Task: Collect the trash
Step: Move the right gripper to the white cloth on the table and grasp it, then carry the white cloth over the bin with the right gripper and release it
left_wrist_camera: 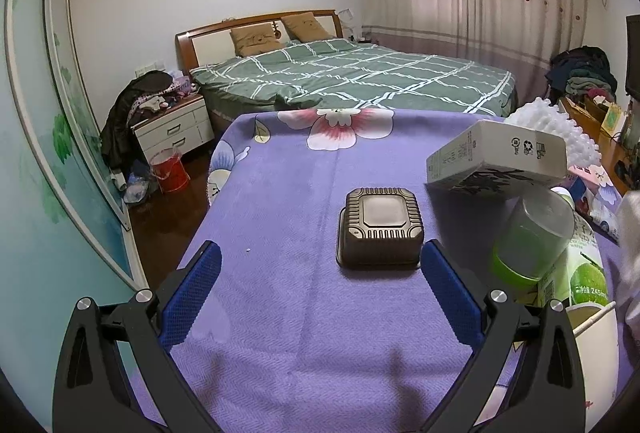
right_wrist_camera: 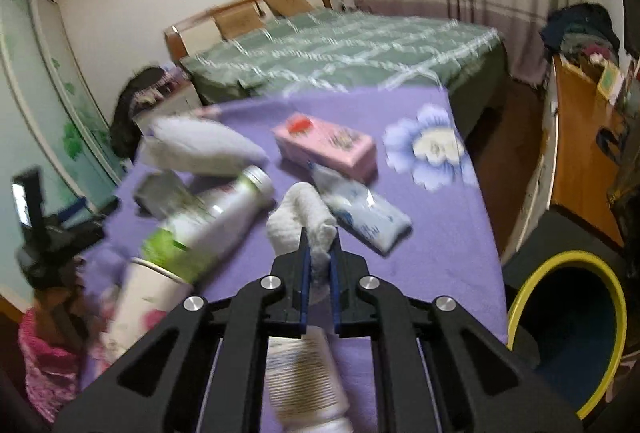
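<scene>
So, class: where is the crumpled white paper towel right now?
In the right wrist view, the crumpled white paper towel sits centre frame, pinched between the right gripper fingers above the purple cloth, beside the blue-and-white tissue packet.

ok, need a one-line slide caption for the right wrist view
Right gripper shut on a crumpled white tissue above the purple tablecloth, with a yellow-rimmed bin at the table's right.

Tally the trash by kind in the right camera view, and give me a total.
Boxes: 2, pink cardboard box, white carton
Bottles: 2, green-and-white bottle, white ribbed bottle
Paper cups: 1, white paper cup
Tissue packs: 1, blue-and-white soft pack
Crumpled tissues: 1, white wad in the right hand-held gripper
Total: 7; one blurred grey thing uncounted.
</scene>
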A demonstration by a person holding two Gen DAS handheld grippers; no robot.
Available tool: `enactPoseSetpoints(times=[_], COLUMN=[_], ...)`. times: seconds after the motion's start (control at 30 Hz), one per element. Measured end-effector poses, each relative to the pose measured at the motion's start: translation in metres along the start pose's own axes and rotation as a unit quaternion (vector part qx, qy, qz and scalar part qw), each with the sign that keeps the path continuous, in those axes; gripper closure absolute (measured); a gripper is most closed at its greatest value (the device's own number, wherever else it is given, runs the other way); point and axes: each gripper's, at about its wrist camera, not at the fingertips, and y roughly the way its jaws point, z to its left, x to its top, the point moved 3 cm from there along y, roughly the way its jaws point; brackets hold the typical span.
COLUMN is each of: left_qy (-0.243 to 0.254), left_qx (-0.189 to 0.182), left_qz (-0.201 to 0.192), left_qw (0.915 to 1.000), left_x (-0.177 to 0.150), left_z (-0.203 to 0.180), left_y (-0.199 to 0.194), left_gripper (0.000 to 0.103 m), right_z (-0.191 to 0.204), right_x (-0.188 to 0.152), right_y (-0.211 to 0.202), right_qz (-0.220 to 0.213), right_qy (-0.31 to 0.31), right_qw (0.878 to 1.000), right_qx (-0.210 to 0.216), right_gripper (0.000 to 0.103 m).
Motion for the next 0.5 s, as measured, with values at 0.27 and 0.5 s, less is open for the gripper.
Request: enactPoseSetpoints(times=[0.27,0.5], left_qy=[0.004,0.003], left_qx=[-0.003,-0.003], left_qz=[-0.001,-0.001], left_qw=[1.0000,1.0000], left_x=[0.000,-0.001], left_z=[-0.005,-0.007], left_y=[-0.005,-0.007], left_gripper=[0.005,0.005], right_z=[-0.015,-0.093], right_x=[0.011,-0.018], right_y=[-0.056,-0.075], right_qz=[-0.067,-0.074], right_qy=[0.011,0.084], right_qw=[0.997,0.985], right_qx=[-0.033,-0.133], right_gripper=[0.095,0.095])
